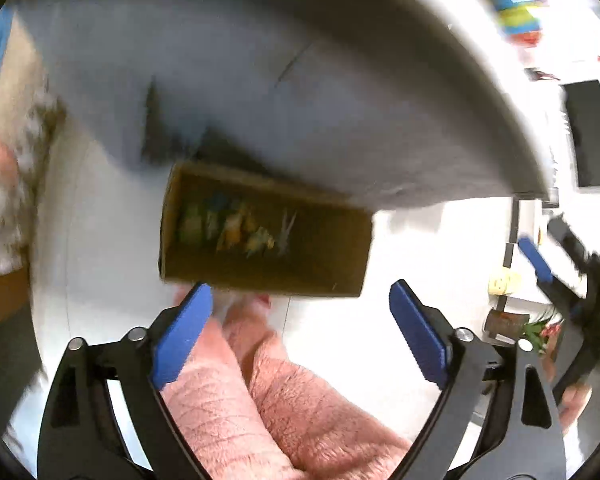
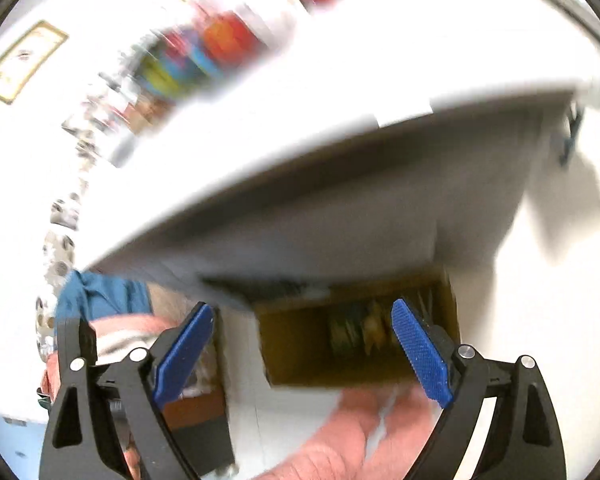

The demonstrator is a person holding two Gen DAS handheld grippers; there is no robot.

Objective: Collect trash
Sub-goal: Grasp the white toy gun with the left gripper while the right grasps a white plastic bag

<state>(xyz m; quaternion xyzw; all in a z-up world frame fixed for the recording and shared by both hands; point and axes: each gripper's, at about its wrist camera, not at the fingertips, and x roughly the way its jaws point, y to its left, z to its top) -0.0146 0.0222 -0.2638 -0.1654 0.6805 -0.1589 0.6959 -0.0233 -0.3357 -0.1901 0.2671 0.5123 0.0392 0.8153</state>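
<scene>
An open cardboard box [image 1: 324, 264] stands on the white floor, partly tucked under the table's edge. Colourful wrappers [image 1: 236, 228] lie inside it. My left gripper [image 1: 300, 292] hovers above the box's near side, open, with nothing between its blue pads. At the right edge of the left wrist view my right gripper [image 1: 552, 248] shows blurred. In the right wrist view the box [image 2: 300, 356] with its wrappers [image 2: 360, 330] sits just beyond my right gripper [image 2: 303, 308], which stands open and empty.
The white table [image 1: 300, 100] [image 2: 380, 80] overhangs the box, with blurred colourful packets [image 2: 220, 52] on it. A person's legs in pink trousers [image 1: 260, 392] [image 2: 340, 440] stand beside the box. A small plant [image 1: 540, 328] and a blue cloth [image 2: 100, 292] are off to the sides.
</scene>
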